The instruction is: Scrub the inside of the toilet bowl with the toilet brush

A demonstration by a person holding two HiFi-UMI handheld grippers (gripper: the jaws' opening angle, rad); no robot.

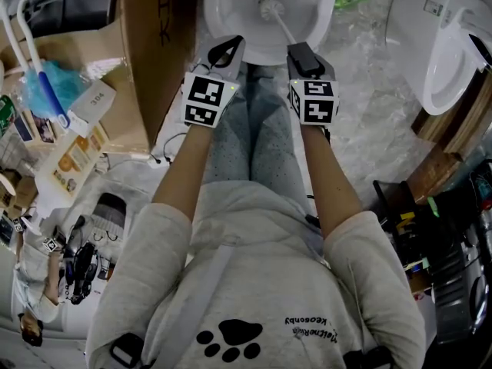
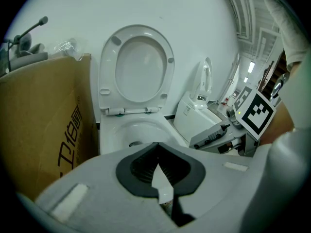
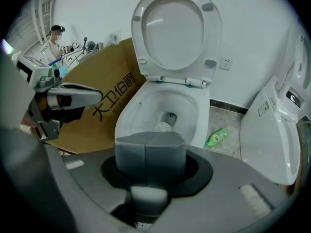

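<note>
Fingers of the right gripper (image 1: pixel 301 51) clamped the toilet brush (image 1: pixel 270 9) handle, bristles down inside the toilet bowl (image 1: pixel 217 15) for scrubbing, while the left gripper (image 1: pixel 228 50) hovered closed and empty.

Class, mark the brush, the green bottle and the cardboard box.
brush (image 3: pixel 164 126): right gripper view, its white head.
bottle (image 3: pixel 216 137): right gripper view, mid-body.
box (image 2: pixel 46 118): left gripper view, its brown side.

toilet bowl (image 3: pixel 146 106): white, seat and lid raised upright | toilet brush (image 1: pixel 269 8): white bristle head down inside bowl near the drain, thin handle slanting up into right claw (image 1: pixel 301 50)
</note>
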